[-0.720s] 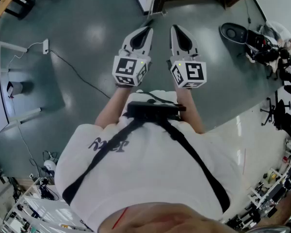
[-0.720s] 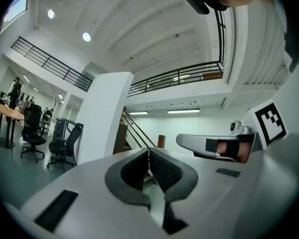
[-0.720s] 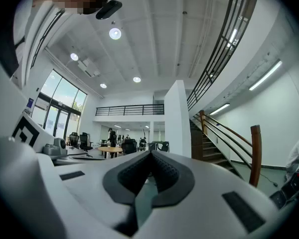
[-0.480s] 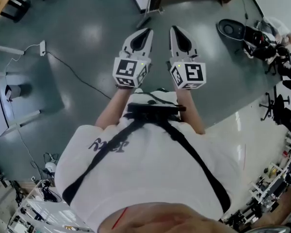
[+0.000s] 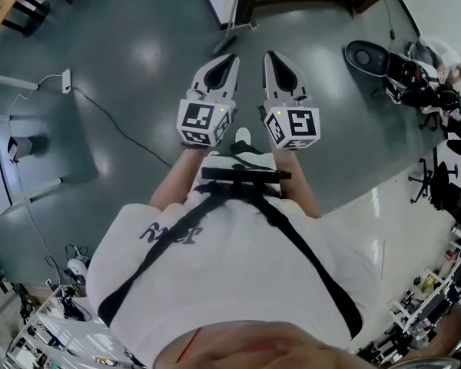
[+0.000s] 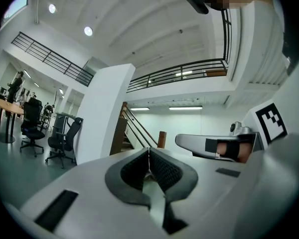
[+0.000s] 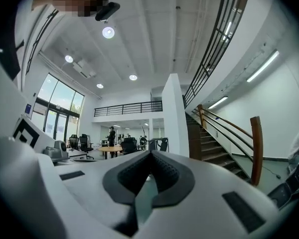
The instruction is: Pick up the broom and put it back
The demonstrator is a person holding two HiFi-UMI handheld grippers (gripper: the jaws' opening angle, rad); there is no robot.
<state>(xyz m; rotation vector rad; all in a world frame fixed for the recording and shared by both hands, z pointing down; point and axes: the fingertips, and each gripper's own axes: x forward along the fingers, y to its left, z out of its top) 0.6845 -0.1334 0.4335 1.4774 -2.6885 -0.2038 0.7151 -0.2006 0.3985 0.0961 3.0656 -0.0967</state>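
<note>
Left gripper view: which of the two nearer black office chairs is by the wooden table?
The left chair, beside the wooden table; the other chair stands apart, nearer the white pillar.

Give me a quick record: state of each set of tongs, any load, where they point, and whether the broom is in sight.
left tongs: shut, empty
right tongs: shut, empty
aim: both level, side by side, toward the staircase
broom: not identifiable in any view
possible lead: dark slim object on the floor ahead, too small to tell
task stage: nothing picked up yet
</note>
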